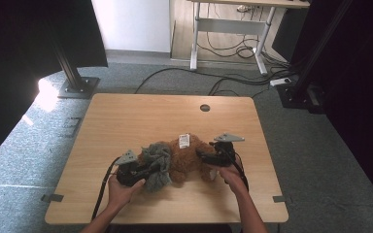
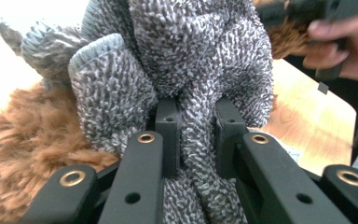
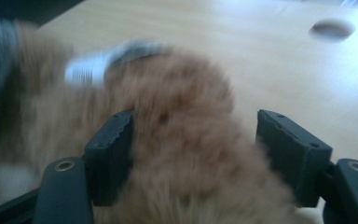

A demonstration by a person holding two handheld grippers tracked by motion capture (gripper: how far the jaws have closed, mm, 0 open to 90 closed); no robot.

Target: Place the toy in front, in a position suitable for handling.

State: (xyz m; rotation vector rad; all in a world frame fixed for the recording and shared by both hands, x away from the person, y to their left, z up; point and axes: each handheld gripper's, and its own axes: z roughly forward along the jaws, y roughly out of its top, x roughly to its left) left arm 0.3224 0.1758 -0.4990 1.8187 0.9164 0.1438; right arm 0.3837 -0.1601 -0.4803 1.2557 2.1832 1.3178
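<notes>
A brown plush toy with a white tag lies near the front of the wooden table. A grey knitted cloth is bunched over its left side. My left gripper is shut on a fold of that cloth, the pads pressed into the knit. My right gripper sits at the toy's right side. Its jaws stand open over the brown fur, which lies between them and brushes the left pad; a gap shows at the right pad.
A round cable hole sits at the table's far edge. Beyond the table are grey carpet, floor cables, a white desk frame and black stand bases at left and right.
</notes>
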